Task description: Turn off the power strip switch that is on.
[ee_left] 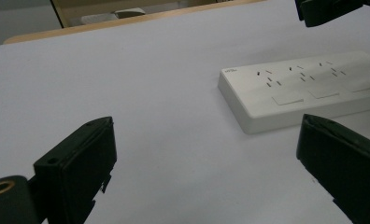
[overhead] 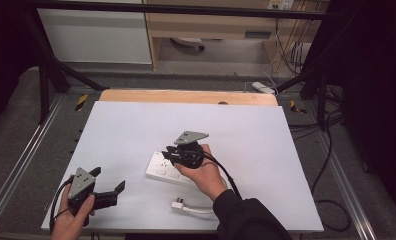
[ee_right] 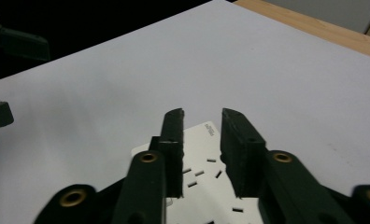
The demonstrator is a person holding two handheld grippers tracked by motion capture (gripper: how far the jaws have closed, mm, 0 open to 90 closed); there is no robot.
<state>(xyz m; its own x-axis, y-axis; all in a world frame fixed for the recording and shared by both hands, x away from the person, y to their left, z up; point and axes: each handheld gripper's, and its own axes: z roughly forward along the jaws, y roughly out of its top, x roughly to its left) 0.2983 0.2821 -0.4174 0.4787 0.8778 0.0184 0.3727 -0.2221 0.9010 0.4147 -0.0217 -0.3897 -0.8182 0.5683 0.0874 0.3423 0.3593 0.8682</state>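
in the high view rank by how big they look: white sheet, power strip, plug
1. white sheet, largest by far.
2. power strip, partly hidden by the right hand and gripper.
3. plug, smallest, at the sheet's near edge.

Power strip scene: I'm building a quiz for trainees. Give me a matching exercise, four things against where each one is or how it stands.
Things:
1. power strip
2. plug
3. left tool
4. right tool

Places or states:
A. jaws wide apart, near the sheet's left front corner
B. lying flat mid-sheet, sockets up
C. jaws a little apart, nothing between them, over the strip
D. on the sheet in front of the strip, on a white cord

Pairs: 1-B, 2-D, 3-A, 4-C
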